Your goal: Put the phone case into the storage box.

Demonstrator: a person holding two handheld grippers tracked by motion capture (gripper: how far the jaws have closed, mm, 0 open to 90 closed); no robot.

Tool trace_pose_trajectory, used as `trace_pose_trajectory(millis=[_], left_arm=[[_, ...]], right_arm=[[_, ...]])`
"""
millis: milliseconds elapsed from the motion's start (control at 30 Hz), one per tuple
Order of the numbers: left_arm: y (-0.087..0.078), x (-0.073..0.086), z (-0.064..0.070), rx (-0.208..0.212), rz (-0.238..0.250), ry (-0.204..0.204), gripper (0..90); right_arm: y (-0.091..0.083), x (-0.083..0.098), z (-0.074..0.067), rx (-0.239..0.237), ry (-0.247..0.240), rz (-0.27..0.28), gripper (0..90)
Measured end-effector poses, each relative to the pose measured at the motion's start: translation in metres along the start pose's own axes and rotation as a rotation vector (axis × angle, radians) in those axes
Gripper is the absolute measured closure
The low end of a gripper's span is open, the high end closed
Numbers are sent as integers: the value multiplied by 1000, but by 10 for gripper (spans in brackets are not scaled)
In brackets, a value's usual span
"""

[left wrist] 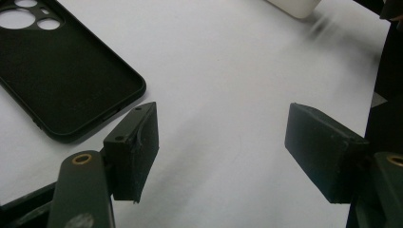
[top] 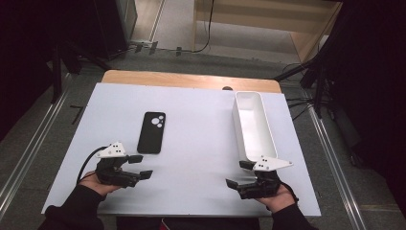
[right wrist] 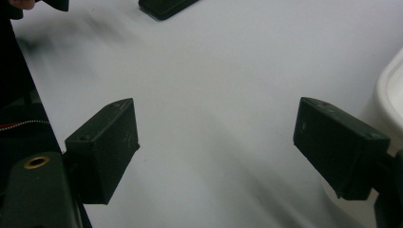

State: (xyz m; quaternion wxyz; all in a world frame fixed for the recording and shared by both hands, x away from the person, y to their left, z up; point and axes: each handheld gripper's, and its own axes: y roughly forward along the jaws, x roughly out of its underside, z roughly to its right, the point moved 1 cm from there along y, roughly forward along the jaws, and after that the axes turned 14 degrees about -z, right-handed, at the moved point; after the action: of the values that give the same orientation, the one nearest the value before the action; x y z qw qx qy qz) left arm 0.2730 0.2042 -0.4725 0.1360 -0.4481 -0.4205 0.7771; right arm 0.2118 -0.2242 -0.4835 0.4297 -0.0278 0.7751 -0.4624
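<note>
A black phone case [top: 152, 132] lies flat on the white table top [top: 191, 139], camera cutouts toward the far end. In the left gripper view the phone case [left wrist: 62, 80] lies just beyond the left jaw. My left gripper [top: 142, 166] rests near the front left of the table, open, with nothing between its jaws [left wrist: 222, 147]. A white oblong bin [top: 253, 125] stands at the right. My right gripper [top: 240, 173] sits just in front of the bin's near end, open and holding nothing [right wrist: 216, 142]; the bin's rim [right wrist: 392, 90] shows by its right jaw.
The white sheet covers a wooden table whose far edge [top: 191, 79] shows. Metal floor rails [top: 28, 153] run along both sides, and cables [top: 301, 103] lie on the floor at the right. A wooden cabinet [top: 268, 19] stands beyond the table.
</note>
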Motion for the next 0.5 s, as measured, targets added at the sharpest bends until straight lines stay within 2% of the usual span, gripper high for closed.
trace_pose_trajectory(millis=[500], left_arm=[[-1,0,-3,-4,8,-10,268]], right_arm=[[0,0,0,-11,7,6,136]])
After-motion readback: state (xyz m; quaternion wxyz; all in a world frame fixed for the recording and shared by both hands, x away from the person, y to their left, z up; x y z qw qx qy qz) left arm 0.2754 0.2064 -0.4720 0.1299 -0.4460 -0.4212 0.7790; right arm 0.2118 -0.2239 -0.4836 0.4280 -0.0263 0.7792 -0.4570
